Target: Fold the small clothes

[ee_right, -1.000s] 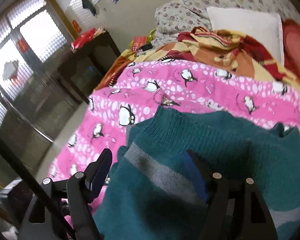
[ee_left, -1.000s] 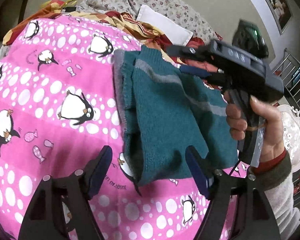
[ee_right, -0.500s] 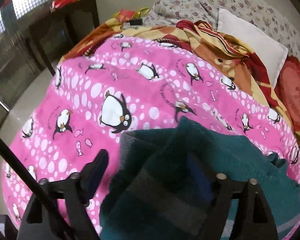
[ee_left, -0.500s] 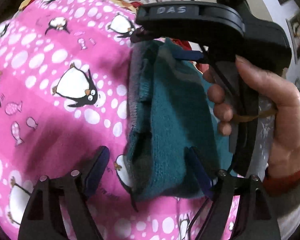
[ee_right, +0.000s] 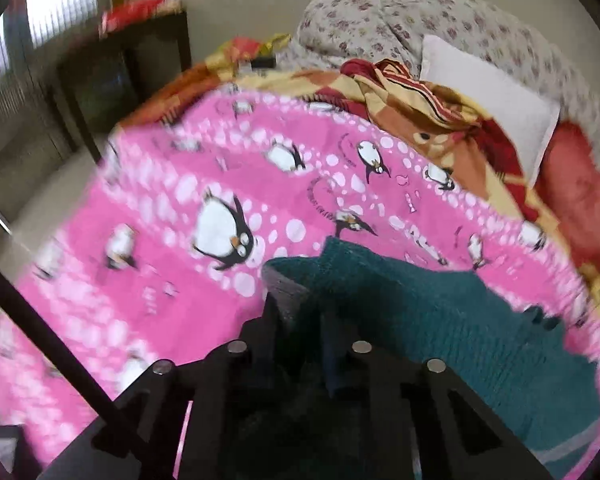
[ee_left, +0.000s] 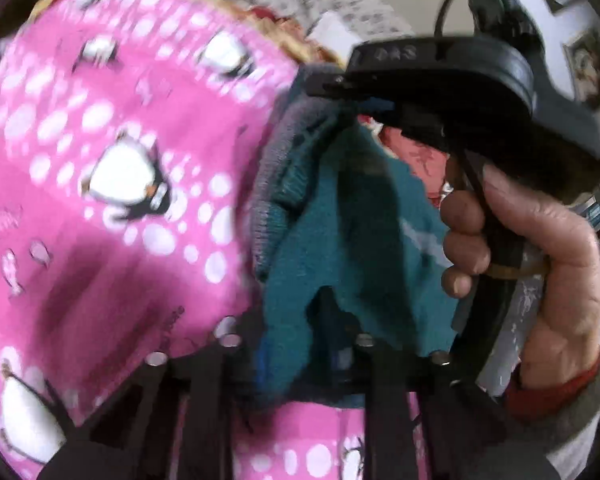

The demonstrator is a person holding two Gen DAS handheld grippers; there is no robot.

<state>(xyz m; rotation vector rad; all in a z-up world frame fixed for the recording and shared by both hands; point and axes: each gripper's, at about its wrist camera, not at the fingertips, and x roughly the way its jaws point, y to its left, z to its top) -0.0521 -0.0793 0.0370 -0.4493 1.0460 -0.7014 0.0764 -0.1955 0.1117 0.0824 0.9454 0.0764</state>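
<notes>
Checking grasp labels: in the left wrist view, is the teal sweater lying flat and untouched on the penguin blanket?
No: the teal sweater is bunched and pinched at both ends, with the left gripper and right gripper closing on it.

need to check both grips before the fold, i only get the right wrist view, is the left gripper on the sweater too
Observer: Yes. The left gripper has its jaws closing on a bunched edge of the teal sweater; cloth sits between them.
Operator: where's my right gripper relative to it
Observer: From the left wrist view, the right gripper is at the far end of the sweater, its jaws closing with cloth between them.
Operator: anything near that far end
Observer: A hand wraps that gripper's handle, just right of the sweater, above the pink penguin blanket.
</notes>
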